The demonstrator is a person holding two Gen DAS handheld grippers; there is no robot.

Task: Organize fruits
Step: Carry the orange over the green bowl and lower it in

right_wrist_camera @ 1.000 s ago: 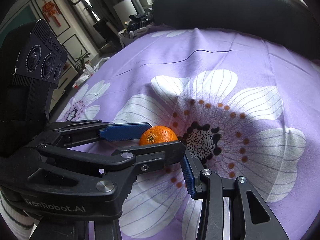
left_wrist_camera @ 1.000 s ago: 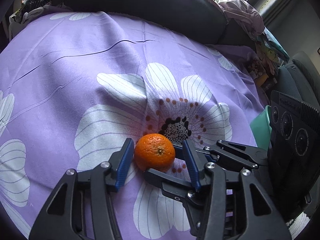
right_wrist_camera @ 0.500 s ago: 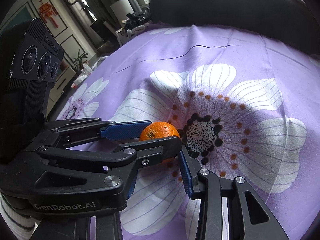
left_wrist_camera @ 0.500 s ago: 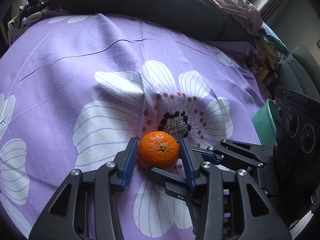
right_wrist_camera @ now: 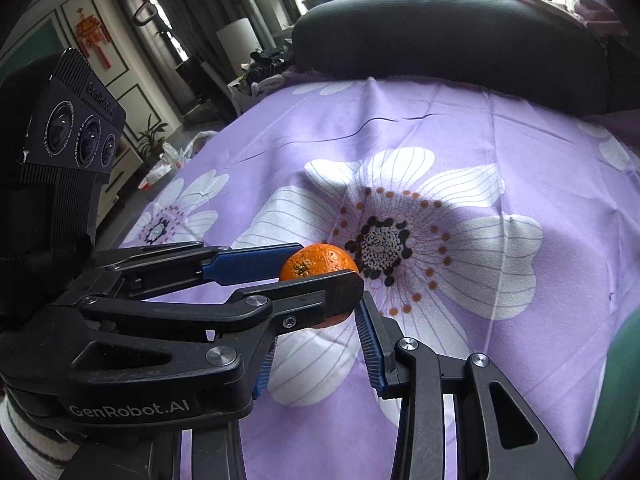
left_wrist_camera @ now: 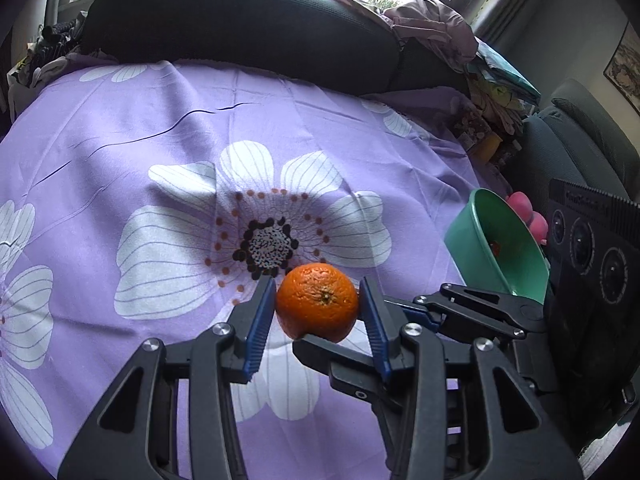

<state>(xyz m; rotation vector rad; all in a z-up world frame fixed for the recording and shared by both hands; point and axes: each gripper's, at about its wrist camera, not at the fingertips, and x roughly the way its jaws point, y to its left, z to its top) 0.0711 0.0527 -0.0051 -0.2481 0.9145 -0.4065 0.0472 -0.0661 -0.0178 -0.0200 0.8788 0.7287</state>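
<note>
A small orange (left_wrist_camera: 317,301) is clamped between the blue pads of my left gripper (left_wrist_camera: 318,302), lifted a little above the purple flowered cloth (left_wrist_camera: 160,128). It also shows in the right wrist view (right_wrist_camera: 320,264), where the left gripper (right_wrist_camera: 312,272) crosses from the left. My right gripper (right_wrist_camera: 316,344) is open and empty just below and behind the orange; its fingers (left_wrist_camera: 472,304) reach in from the right in the left wrist view. A green bowl (left_wrist_camera: 496,248) stands at the right with something orange inside.
A dark cushion (left_wrist_camera: 240,20) runs along the far edge of the cloth. Clothes and clutter (left_wrist_camera: 472,60) pile up at the back right. A pink object (left_wrist_camera: 524,212) lies behind the bowl. The bowl's rim (right_wrist_camera: 624,380) shows at the right edge of the right wrist view.
My left gripper has shut on the orange and lifted it off the cloth. The view has risen, and the green bowl has come into sight at the right.
</note>
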